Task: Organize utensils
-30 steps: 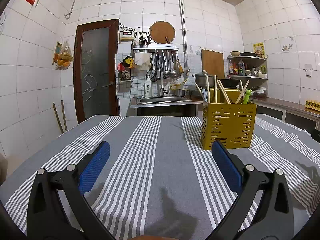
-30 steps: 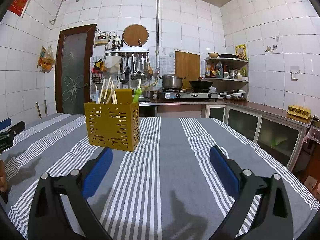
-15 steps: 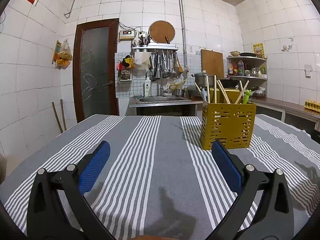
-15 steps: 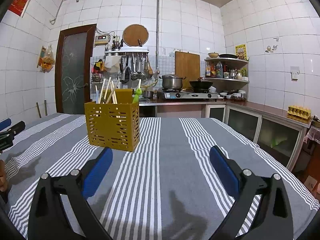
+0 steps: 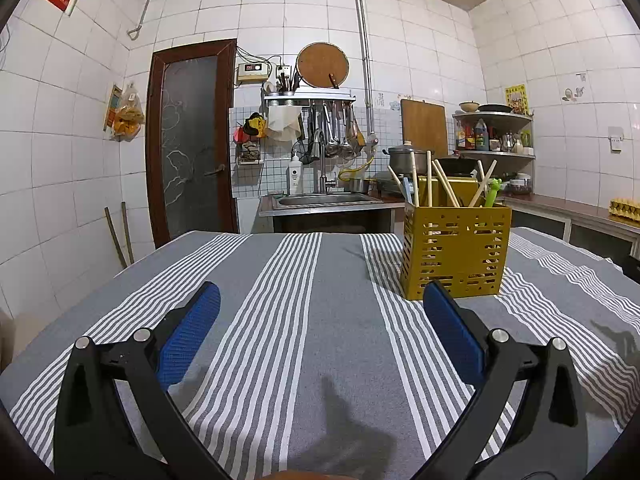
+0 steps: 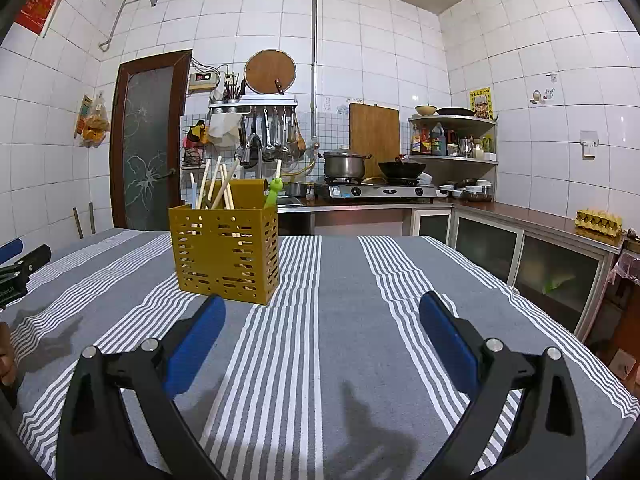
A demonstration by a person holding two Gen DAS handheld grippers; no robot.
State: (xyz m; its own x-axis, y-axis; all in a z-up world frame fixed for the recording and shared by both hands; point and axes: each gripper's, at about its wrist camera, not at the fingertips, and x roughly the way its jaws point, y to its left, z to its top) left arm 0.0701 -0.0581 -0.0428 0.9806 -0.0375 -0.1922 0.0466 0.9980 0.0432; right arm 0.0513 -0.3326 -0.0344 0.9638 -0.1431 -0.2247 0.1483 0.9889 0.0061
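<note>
A yellow slotted utensil holder [image 5: 455,252] stands on the striped tablecloth, right of centre in the left wrist view and left of centre in the right wrist view [image 6: 226,254]. It holds several wooden chopsticks [image 5: 444,184] and a green-topped utensil [image 6: 274,192]. My left gripper [image 5: 320,300] is open and empty above the cloth, just left of the holder. My right gripper [image 6: 319,310] is open and empty, just right of the holder. The left gripper's tip shows at the left edge of the right wrist view [image 6: 24,260].
The table carries a grey and white striped cloth [image 5: 304,320]. Behind it are a sink counter [image 5: 328,204], a stove with pot and wok [image 6: 372,188], corner shelves [image 6: 456,140] and low cabinets [image 6: 540,248] on the right. A brown door [image 5: 192,140] is at the back left.
</note>
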